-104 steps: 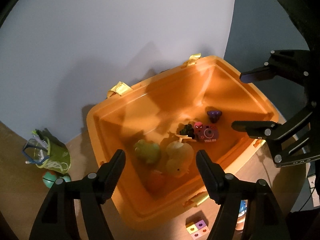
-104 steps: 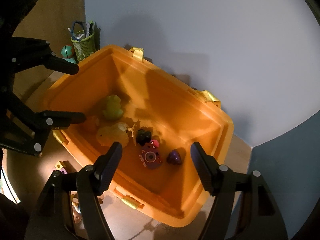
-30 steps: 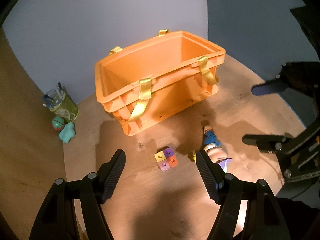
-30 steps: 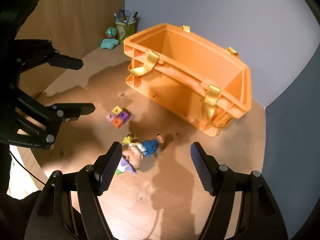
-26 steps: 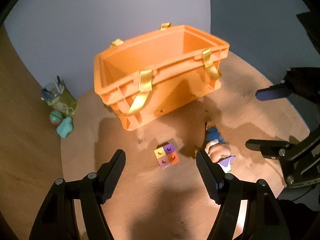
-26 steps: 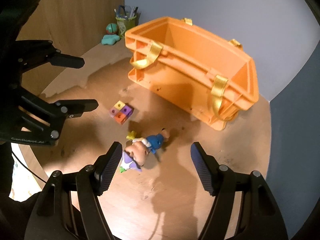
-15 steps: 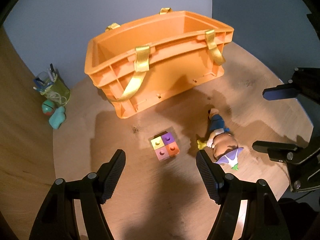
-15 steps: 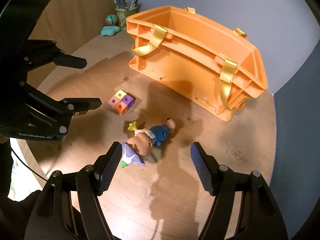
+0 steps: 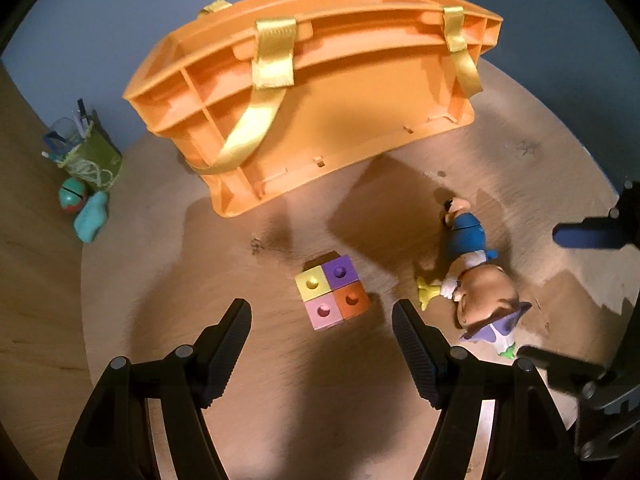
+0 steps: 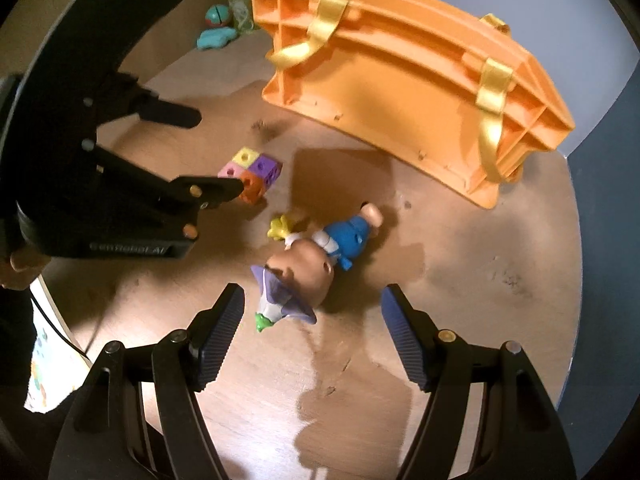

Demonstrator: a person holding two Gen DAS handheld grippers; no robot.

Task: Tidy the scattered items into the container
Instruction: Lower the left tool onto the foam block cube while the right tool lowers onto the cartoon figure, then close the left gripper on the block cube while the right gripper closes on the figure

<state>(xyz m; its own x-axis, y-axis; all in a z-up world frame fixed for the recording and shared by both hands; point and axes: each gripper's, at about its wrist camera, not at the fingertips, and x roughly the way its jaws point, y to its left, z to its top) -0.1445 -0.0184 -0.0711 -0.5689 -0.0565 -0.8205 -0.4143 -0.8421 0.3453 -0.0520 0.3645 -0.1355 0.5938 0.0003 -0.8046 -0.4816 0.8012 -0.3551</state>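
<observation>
An orange plastic crate (image 9: 320, 92) with ribbed, moulded walls and glossy yellow ribbon handles (image 9: 264, 92) is sitting on a round wooden table (image 9: 160, 280), filling the 12 o'clock part of the left wrist view. The tabletop is showing a smooth grain with a few dark scuffs.

The left gripper (image 9: 322, 332) is hovering over the table with its two black, ridged fingers (image 9: 228, 344) standing apart and gripping nothing. Just beyond the gap, toward 12 o'clock, a block of four cubes (image 9: 331, 291) is lying flat: yellow, purple, pink and orange squares, each with a round hole in its top face. At 3 o'clock from the block, apart from it, a toy figure (image 9: 472, 276) is lying on its side, with a rounded tan head, a blue body, a yellow hand and a purple pointed hat.

In the right wrist view, the right gripper (image 10: 312, 330) is also standing open and empty, its ridged blue-tinted pads (image 10: 222, 328) flanking the figure's hat end, not touching it. The crate is lying toward 1 o'clock there.

At 9 o'clock in the left view, well apart from the crate, a green mesh pen cup (image 9: 90, 152), a small teal ball (image 9: 72, 196) and a teal lumpy toy (image 9: 93, 222) are clustering together.
</observation>
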